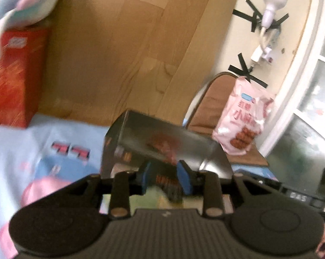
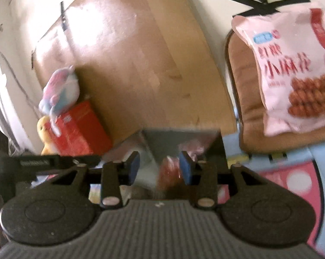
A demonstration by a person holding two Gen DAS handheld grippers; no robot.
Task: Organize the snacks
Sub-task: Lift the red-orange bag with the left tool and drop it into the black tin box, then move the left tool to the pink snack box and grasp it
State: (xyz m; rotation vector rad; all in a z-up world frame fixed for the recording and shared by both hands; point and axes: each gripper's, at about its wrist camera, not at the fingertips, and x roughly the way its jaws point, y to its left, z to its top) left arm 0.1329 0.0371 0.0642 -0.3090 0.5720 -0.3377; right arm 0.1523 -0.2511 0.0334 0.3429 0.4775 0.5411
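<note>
1. At twelve o'clock from my left tool (image 1: 164, 176) stands the dark snack box (image 1: 162, 142); both tools are apart, holding nothing.
2. I'd keep my right tool (image 2: 159, 167) apart and back away slowly so the box doesn't tip.

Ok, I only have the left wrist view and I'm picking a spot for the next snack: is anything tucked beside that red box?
Observer: Yes. In the right wrist view a yellow plush toy sits against the red box, below the pastel plush.
Operator: And is the right gripper holding anything?
Observer: It doesn't look like it. The right gripper is open, and the dark box lies just ahead of it, not gripped.
</note>
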